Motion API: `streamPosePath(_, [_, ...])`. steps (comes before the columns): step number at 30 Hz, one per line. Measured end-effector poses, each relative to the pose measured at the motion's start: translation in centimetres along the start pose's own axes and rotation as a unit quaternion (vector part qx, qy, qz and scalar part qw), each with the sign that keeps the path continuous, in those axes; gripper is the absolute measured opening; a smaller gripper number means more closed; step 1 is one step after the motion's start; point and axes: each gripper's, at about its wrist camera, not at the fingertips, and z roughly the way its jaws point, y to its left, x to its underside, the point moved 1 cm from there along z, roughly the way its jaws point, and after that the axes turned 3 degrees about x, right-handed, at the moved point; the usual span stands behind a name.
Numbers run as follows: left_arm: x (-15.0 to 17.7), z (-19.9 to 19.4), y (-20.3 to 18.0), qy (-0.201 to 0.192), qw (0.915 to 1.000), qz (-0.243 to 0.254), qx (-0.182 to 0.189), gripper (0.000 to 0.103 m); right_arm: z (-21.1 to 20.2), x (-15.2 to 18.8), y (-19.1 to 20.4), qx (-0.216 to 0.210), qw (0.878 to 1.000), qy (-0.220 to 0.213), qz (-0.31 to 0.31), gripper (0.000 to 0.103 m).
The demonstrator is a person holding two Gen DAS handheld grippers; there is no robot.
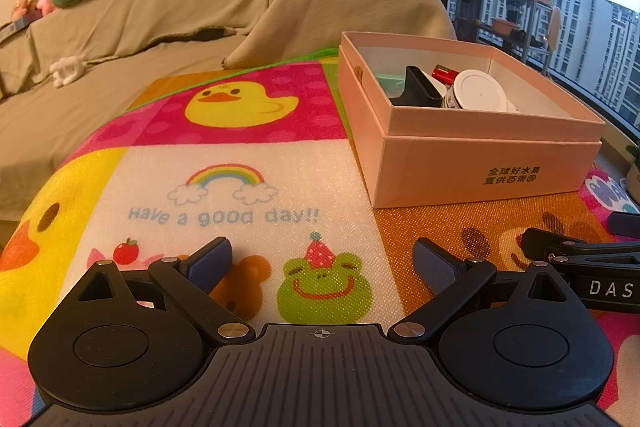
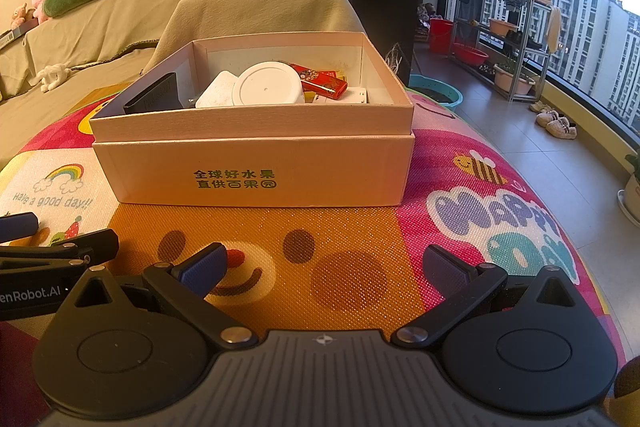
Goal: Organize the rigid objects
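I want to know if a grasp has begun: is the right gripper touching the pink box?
Apart. The right wrist view shows the right gripper open, with bare orange mat between its fingertips and the pink box.

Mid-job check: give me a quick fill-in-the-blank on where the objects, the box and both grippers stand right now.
1. The white round lid and the red pack lie inside the pink ____.
2. The jaws of the left gripper and the right gripper are ____ and hold nothing.
3. The pink box stands on a cartoon-printed ____.
4. The mat in front of the left gripper reads "Have a good ____!!"

Missing words: box; open; mat; day
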Motion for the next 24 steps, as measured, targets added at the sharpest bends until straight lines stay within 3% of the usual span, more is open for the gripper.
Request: streamPosePath(24, [0.03, 0.07, 0.07, -0.001, 1.0000, -0.004, 0.002, 0.100, 0.02, 0.00, 0.00, 0.000, 1.000, 0.000, 0.000, 0.103])
